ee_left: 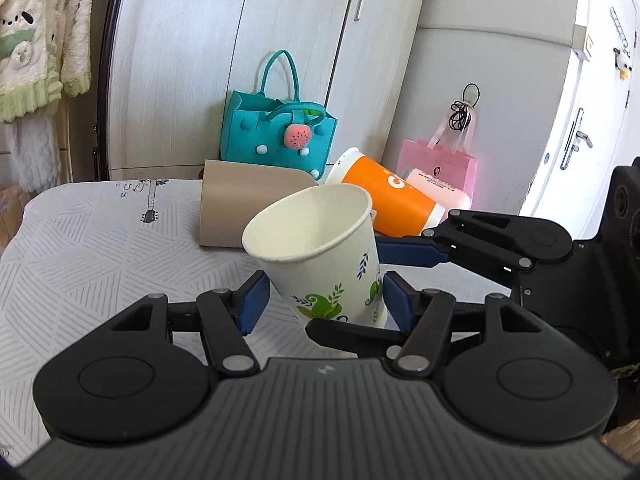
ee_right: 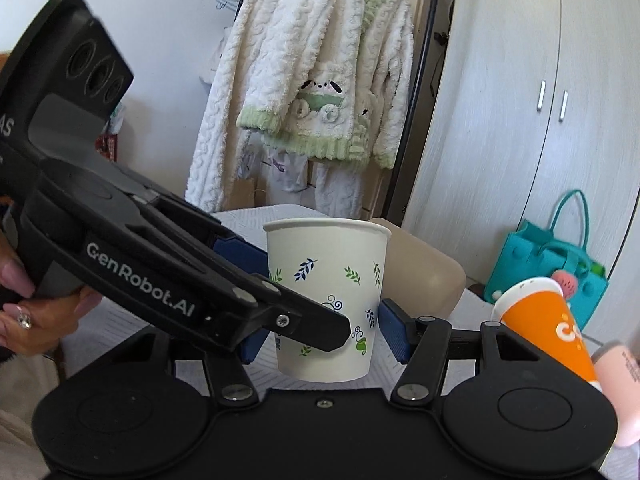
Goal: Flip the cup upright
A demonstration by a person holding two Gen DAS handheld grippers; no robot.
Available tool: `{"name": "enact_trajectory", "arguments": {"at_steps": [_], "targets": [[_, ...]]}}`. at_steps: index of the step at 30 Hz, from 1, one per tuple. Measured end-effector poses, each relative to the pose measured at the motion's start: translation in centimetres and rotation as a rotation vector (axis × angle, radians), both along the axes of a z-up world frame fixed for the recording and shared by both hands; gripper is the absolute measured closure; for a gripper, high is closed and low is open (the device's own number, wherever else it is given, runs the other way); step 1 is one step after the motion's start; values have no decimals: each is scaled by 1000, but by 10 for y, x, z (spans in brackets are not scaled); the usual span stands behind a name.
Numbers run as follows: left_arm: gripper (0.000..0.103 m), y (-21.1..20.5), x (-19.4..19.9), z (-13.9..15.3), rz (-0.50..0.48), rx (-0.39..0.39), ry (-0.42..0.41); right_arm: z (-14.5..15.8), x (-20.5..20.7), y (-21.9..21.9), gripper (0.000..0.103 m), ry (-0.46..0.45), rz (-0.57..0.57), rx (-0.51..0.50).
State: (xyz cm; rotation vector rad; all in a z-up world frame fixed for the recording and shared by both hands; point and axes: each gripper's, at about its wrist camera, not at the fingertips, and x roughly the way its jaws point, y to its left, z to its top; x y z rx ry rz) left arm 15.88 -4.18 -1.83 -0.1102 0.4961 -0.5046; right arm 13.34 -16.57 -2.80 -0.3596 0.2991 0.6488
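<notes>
The paper cup [ee_right: 326, 300] stands mouth-up, slightly tilted, on the tabletop [ee_left: 100, 248]. Both the left gripper [ee_left: 324, 300] and right gripper [ee_right: 326, 336] bracket it, jaws apart. A careless withdrawal could topple it toward the orange cup [ee_left: 390, 196].

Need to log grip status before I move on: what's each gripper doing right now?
Left gripper: open, pads flanking the leaf-print paper cup, no clear contact.
Right gripper: open around the same cup; contact cannot be told.
</notes>
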Motion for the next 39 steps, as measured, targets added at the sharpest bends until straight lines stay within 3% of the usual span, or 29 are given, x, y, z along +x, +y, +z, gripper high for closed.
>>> {"name": "enact_trajectory", "arguments": {"at_steps": [6, 10, 18, 29, 39], "targets": [[42, 2, -1, -6, -27, 19, -43, -6, 6, 3, 39, 23, -13, -1], [42, -1, -1, -11, -51, 13, 3, -10, 10, 0, 39, 116, -22, 13], [42, -6, -5, -13, -76, 18, -1, -14, 6, -5, 39, 144, -46, 23], [39, -1, -4, -8, -6, 18, 111, -11, 0, -15, 33, 189, -91, 77], [35, 8, -43, 10, 123, 105, 86, 9, -47, -29, 23, 146, -248, 137]]}}
